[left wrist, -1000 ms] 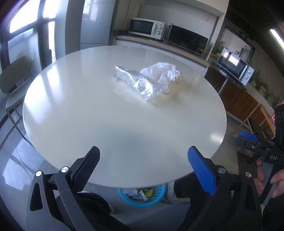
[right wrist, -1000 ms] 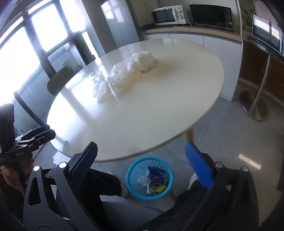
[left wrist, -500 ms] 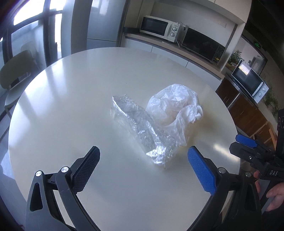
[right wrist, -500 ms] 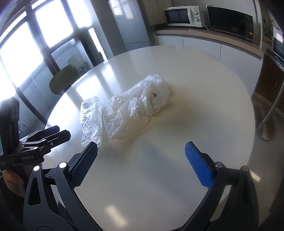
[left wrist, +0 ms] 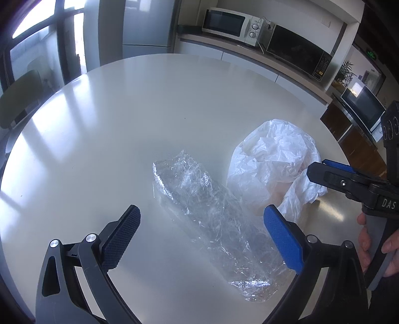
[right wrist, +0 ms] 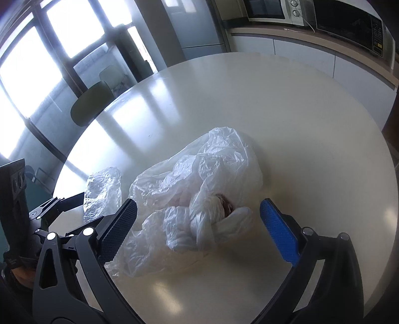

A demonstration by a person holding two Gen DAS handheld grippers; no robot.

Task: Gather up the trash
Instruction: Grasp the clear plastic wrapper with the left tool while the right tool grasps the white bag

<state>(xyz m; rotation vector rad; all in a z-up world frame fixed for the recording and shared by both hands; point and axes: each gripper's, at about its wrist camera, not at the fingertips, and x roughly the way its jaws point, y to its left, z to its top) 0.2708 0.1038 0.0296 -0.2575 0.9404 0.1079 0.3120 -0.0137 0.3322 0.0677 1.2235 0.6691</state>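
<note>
Clear crinkled wrapper (left wrist: 214, 224) lies lower centre of frame beside crumpled white plastic bag (right wrist: 199, 197), both on the round white table (left wrist: 124, 124). Left gripper (left wrist: 202, 236) and right gripper (right wrist: 199, 229) spread wide, empty. Microwave (left wrist: 232, 23) on rear counter.

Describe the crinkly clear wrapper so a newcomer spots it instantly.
On the round white table lie two plastic pieces side by side. The clear wrapper is the long, flat, see-through one with silvery creases; its neighbour, the white bag, is puffy and milky.
</note>
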